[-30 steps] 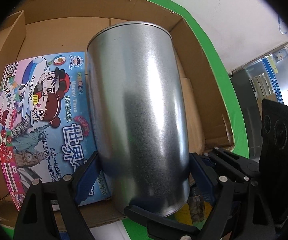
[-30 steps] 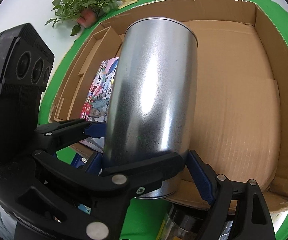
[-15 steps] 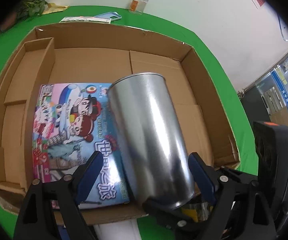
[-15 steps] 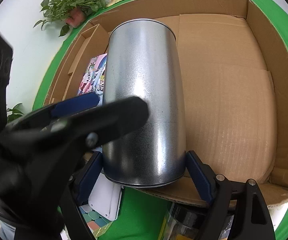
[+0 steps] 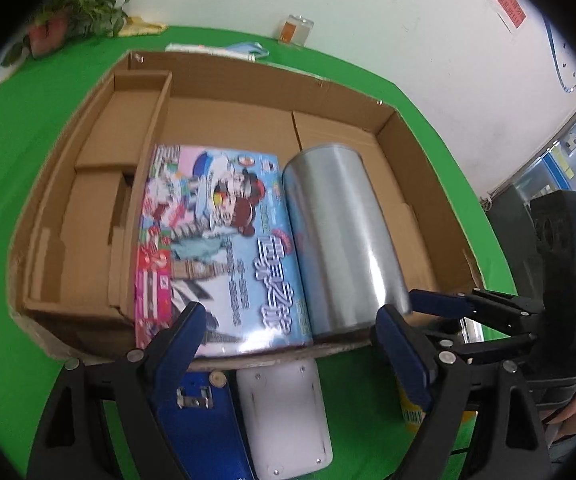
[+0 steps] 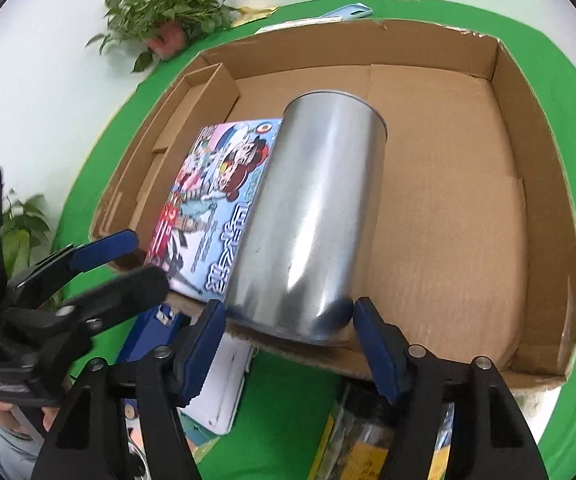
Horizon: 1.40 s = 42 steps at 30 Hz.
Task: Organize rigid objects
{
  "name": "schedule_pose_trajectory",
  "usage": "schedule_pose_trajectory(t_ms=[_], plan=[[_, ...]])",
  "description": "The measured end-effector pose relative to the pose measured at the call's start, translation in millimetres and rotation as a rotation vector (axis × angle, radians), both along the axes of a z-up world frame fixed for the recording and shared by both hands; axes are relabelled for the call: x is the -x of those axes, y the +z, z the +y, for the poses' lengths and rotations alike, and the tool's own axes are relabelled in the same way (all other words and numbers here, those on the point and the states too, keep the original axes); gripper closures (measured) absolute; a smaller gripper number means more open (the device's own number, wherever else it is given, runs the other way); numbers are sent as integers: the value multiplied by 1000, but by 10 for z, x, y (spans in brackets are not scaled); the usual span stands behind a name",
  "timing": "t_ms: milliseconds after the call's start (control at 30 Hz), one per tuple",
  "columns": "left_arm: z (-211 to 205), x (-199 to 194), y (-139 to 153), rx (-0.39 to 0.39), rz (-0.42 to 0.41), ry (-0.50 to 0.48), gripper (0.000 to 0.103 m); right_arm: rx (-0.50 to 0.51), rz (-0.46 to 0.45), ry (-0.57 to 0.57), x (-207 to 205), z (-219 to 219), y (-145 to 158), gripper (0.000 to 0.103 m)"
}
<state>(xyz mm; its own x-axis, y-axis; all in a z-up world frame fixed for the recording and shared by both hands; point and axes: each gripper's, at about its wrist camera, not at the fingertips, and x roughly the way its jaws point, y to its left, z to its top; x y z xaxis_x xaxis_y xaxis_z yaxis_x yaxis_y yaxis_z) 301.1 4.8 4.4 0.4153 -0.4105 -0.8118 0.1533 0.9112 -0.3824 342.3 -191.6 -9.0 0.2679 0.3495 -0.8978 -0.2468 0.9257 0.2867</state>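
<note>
Green tabletop (image 5: 27, 160) against a white wall, with a big shallow cardboard box (image 5: 247, 92) on it. Metal can (image 6: 312, 232) lies on its side inside the box, touching the board game box (image 5: 215, 248) to its left, long axis running from near box wall toward far wall. Right gripper (image 6: 288, 320) is at the can's near end, blue pads on both sides and apparently gripping it, though contact is hard to confirm. Left gripper (image 5: 288, 332) is open and empty, just outside the near wall, can ahead and slightly right. Right is nearer; judged next: release the can and back out along its axis.
</note>
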Motion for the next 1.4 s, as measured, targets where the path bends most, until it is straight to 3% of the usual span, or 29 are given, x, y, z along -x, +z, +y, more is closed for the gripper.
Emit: schedule_pose_trajectory(t_ms=[67,133,200,300,367,433,533,567,633,933,1167,1267,1300,1400], plan=[[22,46,-77,37,28,-1,18,20,-25,-20,102,-82,31,32],[34,104,-88,30,7,6,20,64,-102,-61,279,-190,123,15],[10,139,-81,13,0,4,20,69,-193,-111,544,-307,283,15],[-55,194,-36,-49,-24,3,20,156,-361,-183,960,-380,509,6],[-86,267,17,-95,-63,9,20,195,-417,-197,1178,-384,575,6],[-133,429,150,-140,-164,35,20,229,-448,-209,1369,-373,579,6],[-225,898,473,-205,-427,95,16,247,-458,-226,1542,-373,560,6],[-288,1115,560,-235,-515,126,10,242,-463,-238,1617,-386,552,6],[-416,1359,604,-263,-576,137,2,241,-472,-254,1731,-410,511,6],[-605,1652,427,-199,-468,113,0,252,-488,-221,2020,-504,358,6],[-645,1668,249,-98,-350,70,0,87,-355,-251,1819,-818,64,17],[-654,1695,204,-61,-314,56,0,36,-244,-235,1670,-842,-154,28],[-653,1710,192,-36,-299,43,0,19,-230,-234,1671,-849,-203,27],[-671,1736,135,43,-235,-2,0,47,-234,-204,1768,-817,-216,28]])
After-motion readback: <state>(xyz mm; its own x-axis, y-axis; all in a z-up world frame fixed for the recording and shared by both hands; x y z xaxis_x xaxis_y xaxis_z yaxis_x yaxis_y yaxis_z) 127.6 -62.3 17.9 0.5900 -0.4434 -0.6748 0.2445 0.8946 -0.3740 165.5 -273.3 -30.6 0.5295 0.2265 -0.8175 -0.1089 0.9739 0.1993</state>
